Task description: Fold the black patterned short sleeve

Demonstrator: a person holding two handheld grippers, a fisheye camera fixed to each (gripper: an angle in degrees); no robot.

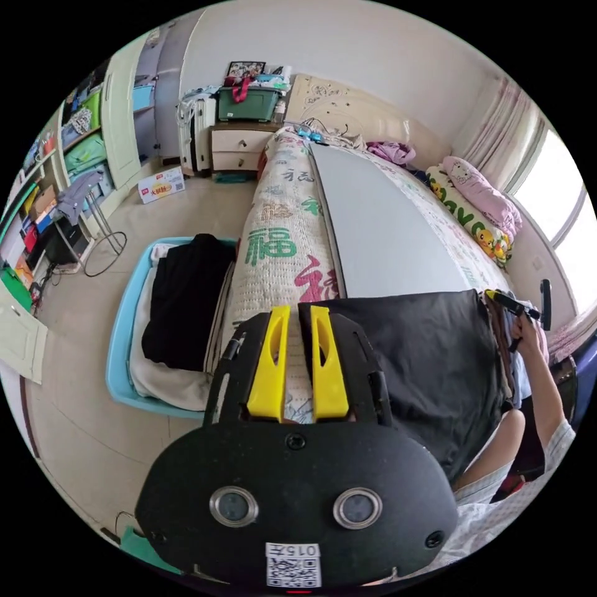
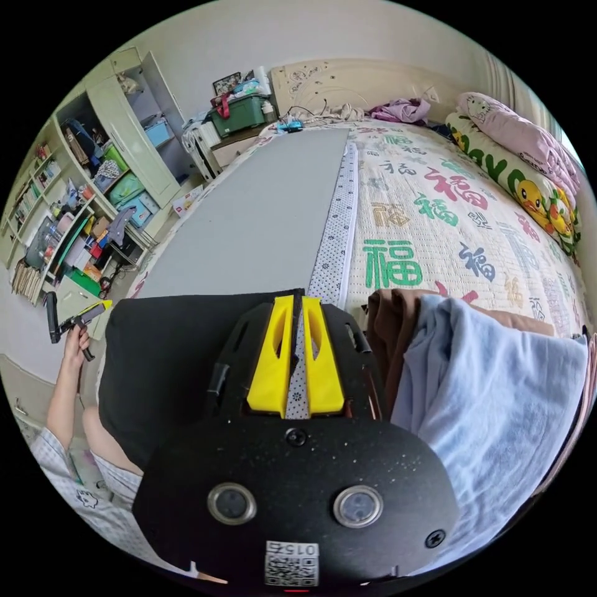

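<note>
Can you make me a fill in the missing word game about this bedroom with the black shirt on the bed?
1. The folded black garment lies on the near end of a flat ____ board.
2. The jaws of both grippers are coloured ____.
3. On the floor beside the bed stands a light ____ plastic bin holding clothes.
4. Beside the black garment lies a pale blue cloth on top of a ____ cloth.

Missing words: grey; yellow; blue; brown

A bed (image 2: pixel 435 205) carries a grey board (image 2: pixel 249 217), a black garment (image 2: pixel 168 348) at its near edge, and stacked clothes (image 2: pixel 485 398).
</note>
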